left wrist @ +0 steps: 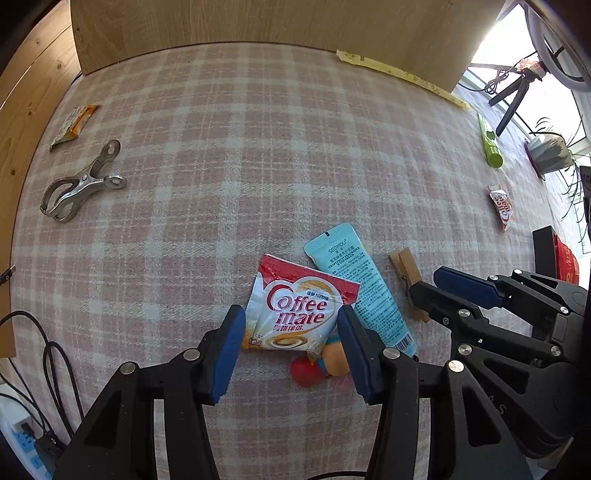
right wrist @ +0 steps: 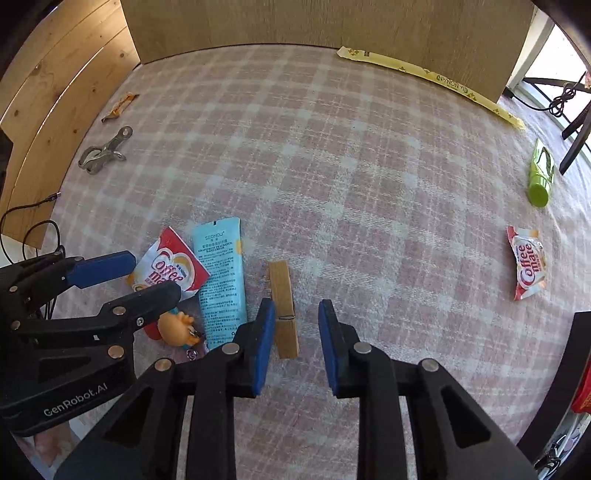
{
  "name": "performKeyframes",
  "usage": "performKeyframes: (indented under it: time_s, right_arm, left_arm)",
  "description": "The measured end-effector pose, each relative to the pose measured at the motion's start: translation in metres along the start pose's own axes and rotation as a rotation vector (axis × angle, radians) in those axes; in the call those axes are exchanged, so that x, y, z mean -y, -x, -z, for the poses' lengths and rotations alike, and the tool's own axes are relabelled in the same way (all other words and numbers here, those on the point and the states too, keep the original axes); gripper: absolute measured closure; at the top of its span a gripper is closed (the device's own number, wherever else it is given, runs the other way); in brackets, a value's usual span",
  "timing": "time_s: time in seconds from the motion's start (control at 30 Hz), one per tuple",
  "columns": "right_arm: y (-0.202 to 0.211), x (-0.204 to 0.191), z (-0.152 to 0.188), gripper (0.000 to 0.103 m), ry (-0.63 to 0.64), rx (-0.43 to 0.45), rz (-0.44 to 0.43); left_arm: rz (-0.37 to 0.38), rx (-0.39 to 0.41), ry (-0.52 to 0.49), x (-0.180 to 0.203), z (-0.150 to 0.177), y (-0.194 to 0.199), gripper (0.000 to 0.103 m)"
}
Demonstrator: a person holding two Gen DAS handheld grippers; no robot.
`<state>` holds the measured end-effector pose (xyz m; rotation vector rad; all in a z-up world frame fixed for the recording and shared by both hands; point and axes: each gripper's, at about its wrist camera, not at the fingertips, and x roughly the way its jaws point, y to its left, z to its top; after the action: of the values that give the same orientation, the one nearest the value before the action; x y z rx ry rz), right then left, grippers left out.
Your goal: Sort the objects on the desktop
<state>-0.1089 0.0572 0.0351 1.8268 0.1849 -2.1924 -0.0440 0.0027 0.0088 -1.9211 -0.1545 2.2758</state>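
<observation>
A red and white Coffee mate sachet (left wrist: 295, 314) lies on the pink plaid cloth (left wrist: 258, 166), partly over a teal hand cream tube (left wrist: 362, 288) and a small toy figure (left wrist: 332, 360). My left gripper (left wrist: 291, 317) points down over the sachet. Its blue pads straddle the sachet with no clear squeeze, so it is open. In the right wrist view, a wooden clothespin (right wrist: 282, 306) lies between the fingers of my right gripper (right wrist: 296, 310). It sits against the left pad, with a gap to the right pad. The left gripper (right wrist: 144, 277) is close on the left.
A metal clip (left wrist: 77, 188) and an orange sachet (left wrist: 74, 123) lie far left. A green tube (right wrist: 539, 177), a second Coffee mate sachet (right wrist: 526, 262) and a long yellow stick packet (right wrist: 432, 77) lie right. A wooden board (right wrist: 295, 26) walls the back. Cables (left wrist: 55, 354) trail at left.
</observation>
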Motion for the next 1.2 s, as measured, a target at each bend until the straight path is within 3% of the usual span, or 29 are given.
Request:
performKeyframes:
  time_s: [0.13, 0.2, 0.27, 0.3, 0.4, 0.67, 1.0, 1.1, 1.13, 1.2]
  right_arm:
    - [-0.008, -0.015, -0.003, 0.086, 0.036, -0.017, 0.016]
    - [-0.013, -0.018, -0.004, 0.090, 0.032, -0.016, 0.012]
    - [-0.013, -0.017, -0.007, 0.090, 0.024, -0.010, 0.004]
    - [-0.013, -0.014, -0.008, 0.090, 0.007, -0.009, -0.004]
    - [-0.013, -0.002, -0.009, 0.090, -0.053, -0.012, -0.055]
    - [-0.002, 0.019, -0.017, 0.090, -0.120, 0.021, -0.122]
    - [0.032, 0.022, -0.040, 0.090, -0.148, 0.104, -0.177]
    - [0.048, 0.046, -0.041, 0.090, -0.165, 0.114, -0.183]
    - [0.051, 0.050, -0.038, 0.090, -0.170, 0.119, -0.180]
    - [0.058, 0.060, -0.024, 0.090, -0.177, 0.122, -0.174]
  left_arm:
    - [-0.039, 0.016, -0.049, 0.023, 0.005, -0.003, 0.072]
    - [-0.018, 0.014, -0.046, 0.024, 0.002, -0.004, 0.078]
    - [-0.057, 0.019, -0.033, 0.023, -0.001, -0.004, 0.097]
    - [-0.067, 0.023, -0.014, 0.017, -0.001, -0.001, 0.097]
    - [0.008, 0.018, 0.064, -0.007, -0.001, 0.006, 0.099]
    - [0.025, 0.057, 0.121, -0.029, 0.001, 0.026, 0.100]
    - [0.043, 0.168, 0.076, 0.004, 0.018, 0.071, 0.103]
    - [0.023, 0.179, 0.041, 0.010, 0.015, 0.075, 0.103]
    - [0.006, 0.158, 0.035, 0.014, 0.011, 0.070, 0.102]
    - [-0.014, 0.091, 0.066, 0.012, 0.003, 0.054, 0.079]
